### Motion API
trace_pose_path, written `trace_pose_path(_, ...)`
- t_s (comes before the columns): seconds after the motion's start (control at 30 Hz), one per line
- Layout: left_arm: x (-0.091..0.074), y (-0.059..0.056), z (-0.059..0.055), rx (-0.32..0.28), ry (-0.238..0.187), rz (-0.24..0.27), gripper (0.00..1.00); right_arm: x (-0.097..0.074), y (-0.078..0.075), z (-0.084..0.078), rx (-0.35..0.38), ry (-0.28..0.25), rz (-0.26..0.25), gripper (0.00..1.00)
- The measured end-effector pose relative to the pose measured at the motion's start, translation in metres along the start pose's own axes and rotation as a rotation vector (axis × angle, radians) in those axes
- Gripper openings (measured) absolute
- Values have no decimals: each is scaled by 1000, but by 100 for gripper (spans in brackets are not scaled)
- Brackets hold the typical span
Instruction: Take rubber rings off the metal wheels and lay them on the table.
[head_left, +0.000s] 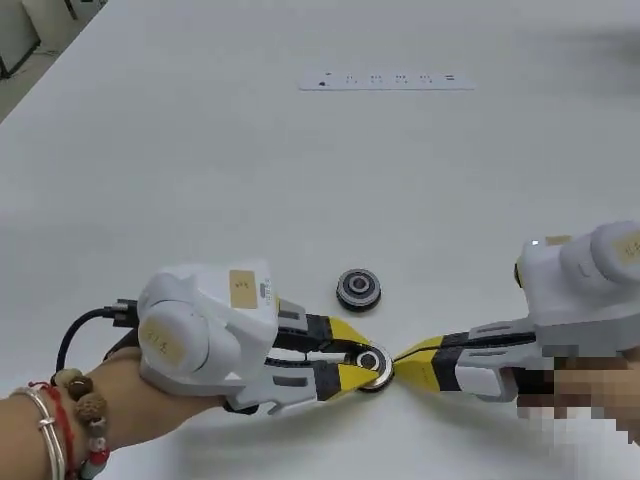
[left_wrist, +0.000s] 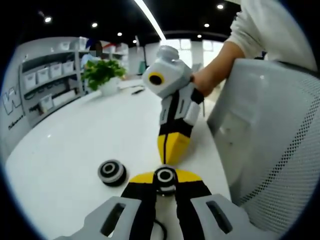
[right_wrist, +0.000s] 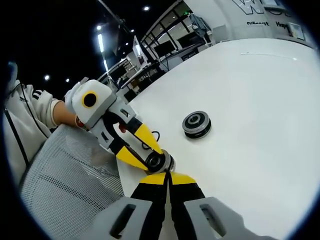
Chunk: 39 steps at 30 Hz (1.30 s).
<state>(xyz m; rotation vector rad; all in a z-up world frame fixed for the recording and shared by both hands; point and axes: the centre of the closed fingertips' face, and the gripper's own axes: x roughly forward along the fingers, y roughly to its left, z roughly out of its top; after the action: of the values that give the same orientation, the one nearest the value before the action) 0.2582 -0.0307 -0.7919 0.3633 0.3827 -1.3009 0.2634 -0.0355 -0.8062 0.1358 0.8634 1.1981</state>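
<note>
**A:** Where is the wheel being worked on?

**B:** The held wheel (right_wrist: 156, 161) sits low over the worktop (head_left: 200, 150), face up, so its axle appears to point upward. The left gripper (left_wrist: 165, 179) has its yellow fingers clamped on it across the rim.

**A:** And the other one?

**B:** The right gripper (right_wrist: 169, 176) comes in from the opposite side, almost in line with the left. Its fingers are pressed together and their tips touch the wheel's edge. Whether they have any of the dark rubber ring (left_wrist: 156, 175) nipped between them cannot be told.

**A:** So what does the next move turn on?

**B:** Probably on that edge. The ring lies straight ahead of the right tips, so they would likely have to catch it and draw it away from the left gripper.

**A:** Any other wheels?

**B:** A second wheel (head_left: 358, 288) lies flat just beyond the two grippers, untouched and with its ring on.

**A:** Any writing?

**B:** There is a pale sticker (head_left: 243, 288) on the left gripper and a marked strip (head_left: 387, 80) far across the worktop. Both are too small to read.
</note>
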Motion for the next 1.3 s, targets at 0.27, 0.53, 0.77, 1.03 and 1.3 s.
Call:
trace_pose_path(0.27, 0, 0, 0, 10, 5, -2, 14, -3, 2, 6, 34, -18, 8, 0)
trace_pose_path(0.53, 0, 0, 1, 13, 7, -2, 14, -2, 7, 10, 48, -11, 10, 0)
trace_pose_path(0.77, -1, 0, 1, 27, 10, -30, 14, -1, 10, 10, 24, 16, 10, 0)
trace_pose_path(1.03, -1, -1, 1, 36, 17, -37, 14, 1, 11, 12, 27, 37, 5, 0)
trace_pose_path(1.3, -2, 0, 1, 37, 17, -33, 14, 2, 13, 13, -8, 49, 3, 0)
